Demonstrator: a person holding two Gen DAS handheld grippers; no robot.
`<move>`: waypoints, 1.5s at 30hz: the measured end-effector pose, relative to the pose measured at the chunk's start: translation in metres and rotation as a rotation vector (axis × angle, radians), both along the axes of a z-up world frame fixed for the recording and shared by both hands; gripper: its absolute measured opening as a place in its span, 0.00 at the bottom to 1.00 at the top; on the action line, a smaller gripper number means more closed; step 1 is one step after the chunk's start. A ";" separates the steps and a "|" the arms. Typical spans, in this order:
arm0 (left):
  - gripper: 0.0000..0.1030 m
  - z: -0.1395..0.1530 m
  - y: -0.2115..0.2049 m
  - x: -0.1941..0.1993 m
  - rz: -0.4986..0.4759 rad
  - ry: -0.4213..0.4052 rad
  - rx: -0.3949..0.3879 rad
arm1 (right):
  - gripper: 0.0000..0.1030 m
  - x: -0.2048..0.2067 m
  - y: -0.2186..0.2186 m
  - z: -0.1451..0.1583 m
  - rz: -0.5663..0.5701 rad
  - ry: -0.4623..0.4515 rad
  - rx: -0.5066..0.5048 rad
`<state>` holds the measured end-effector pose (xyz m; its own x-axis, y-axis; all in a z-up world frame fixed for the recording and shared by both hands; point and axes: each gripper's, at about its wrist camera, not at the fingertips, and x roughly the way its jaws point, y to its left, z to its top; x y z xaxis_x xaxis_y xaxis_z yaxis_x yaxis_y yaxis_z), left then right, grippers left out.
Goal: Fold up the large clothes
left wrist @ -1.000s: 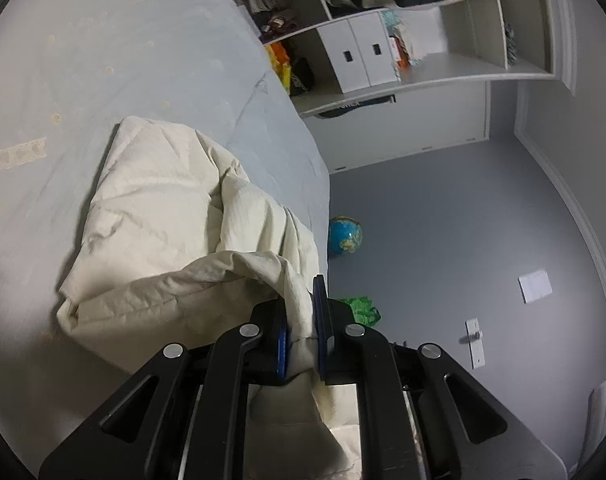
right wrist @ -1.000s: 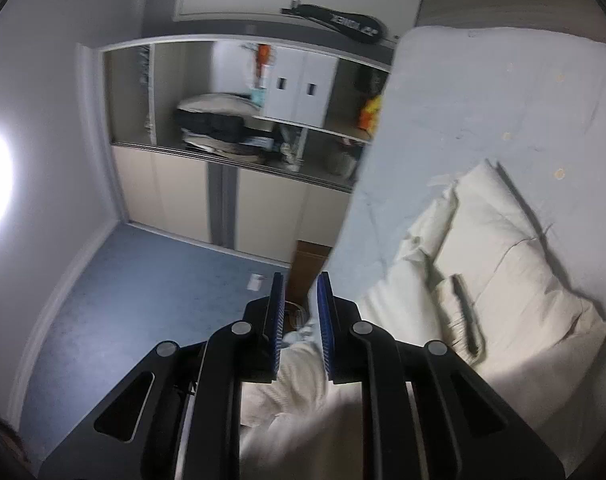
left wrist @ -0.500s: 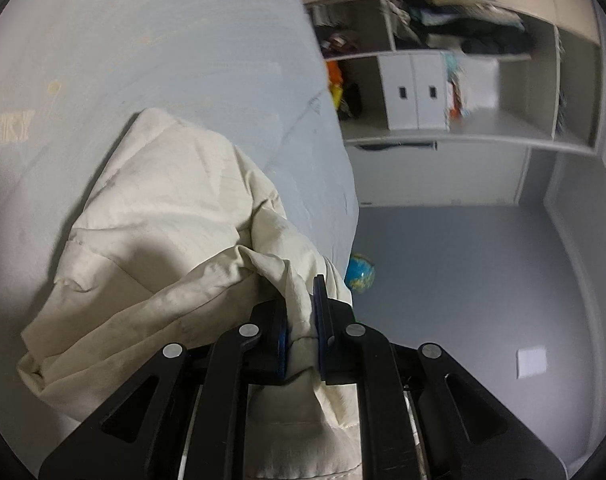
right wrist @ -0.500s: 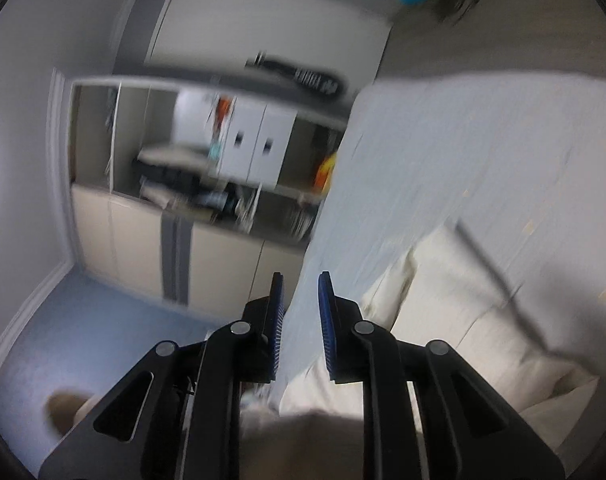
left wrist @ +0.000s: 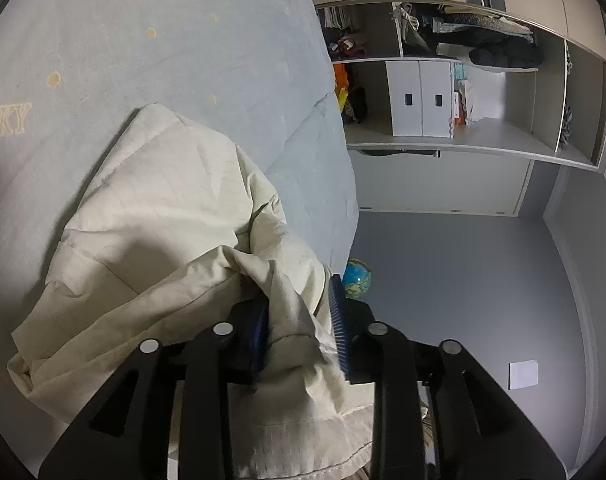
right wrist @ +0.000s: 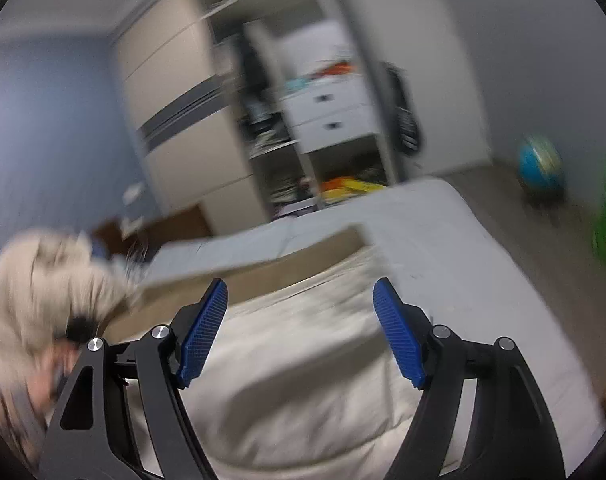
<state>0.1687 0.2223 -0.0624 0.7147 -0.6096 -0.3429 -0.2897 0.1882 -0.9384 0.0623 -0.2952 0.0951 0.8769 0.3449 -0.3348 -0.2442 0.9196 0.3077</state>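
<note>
A cream quilted garment [left wrist: 155, 240] lies bunched on the pale blue bed [left wrist: 183, 60], its near fold running up between the blue pads of the left gripper [left wrist: 299, 332], whose jaws are opening with the cloth loose between them. To the right, the right gripper [right wrist: 301, 332] is opening wide, nothing between its pads, above the same cream cloth [right wrist: 303, 360] spread just below.

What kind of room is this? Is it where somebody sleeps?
Most likely a bedroom. There is a bed with a pale blue sheet and a cream quilt lying on it, an open wardrobe with clothes and white drawers, and a toy globe on the floor.
</note>
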 end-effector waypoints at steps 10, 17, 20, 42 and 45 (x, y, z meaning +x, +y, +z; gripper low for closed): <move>0.60 0.019 -0.006 -0.007 0.014 -0.040 -0.020 | 0.70 -0.028 0.127 -0.057 0.392 0.117 -0.504; 0.83 0.041 -0.009 -0.009 -0.059 -0.091 0.017 | 0.70 0.051 0.134 -0.072 0.179 0.242 -0.355; 0.92 0.048 -0.006 -0.012 -0.070 -0.123 0.011 | 0.70 0.076 0.131 -0.080 0.076 0.305 -0.305; 0.93 0.092 -0.095 -0.035 -0.256 -0.261 0.628 | 0.77 0.146 0.128 -0.109 -0.055 0.413 -0.050; 0.87 0.083 -0.131 -0.030 -0.329 -0.250 0.798 | 0.80 0.151 0.129 -0.111 -0.049 0.437 -0.044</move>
